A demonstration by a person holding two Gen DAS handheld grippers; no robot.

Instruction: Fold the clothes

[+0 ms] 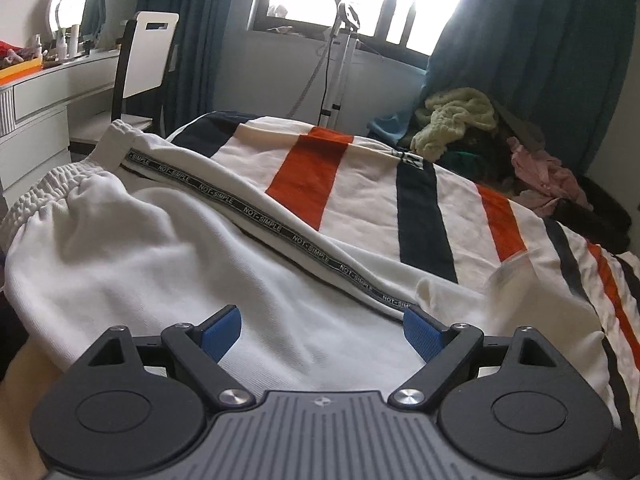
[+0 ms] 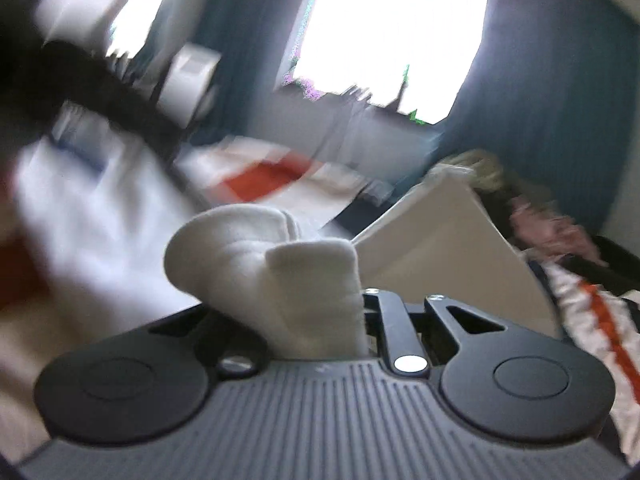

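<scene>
On the bed, near-left: white track pants lie spread over the striped blanket. The elastic waistband sits at the far left. The taped side seam runs diagonally from far-left to near-right, so that's the long axis. The left gripper hangs just over the pants' near part, jaws wide apart, blue pads clear of the cloth, nothing held. Pants lie directly ahead of and below these jaws.

Right wrist view is heavily blurred. The right gripper has its jaws nearly closed, pinching a bunched fold of white fabric that sticks up in front of the camera. Likely the pants' leg end, but can't confirm. Judgement: the right hand carries the leg end across toward the waistband, folding along the long axis; the left is nearer the waist half, free to pin it.

Far right: a loose clothes pile beside the bed, yellowish knit on top. No bin or basket is discernible.
</scene>
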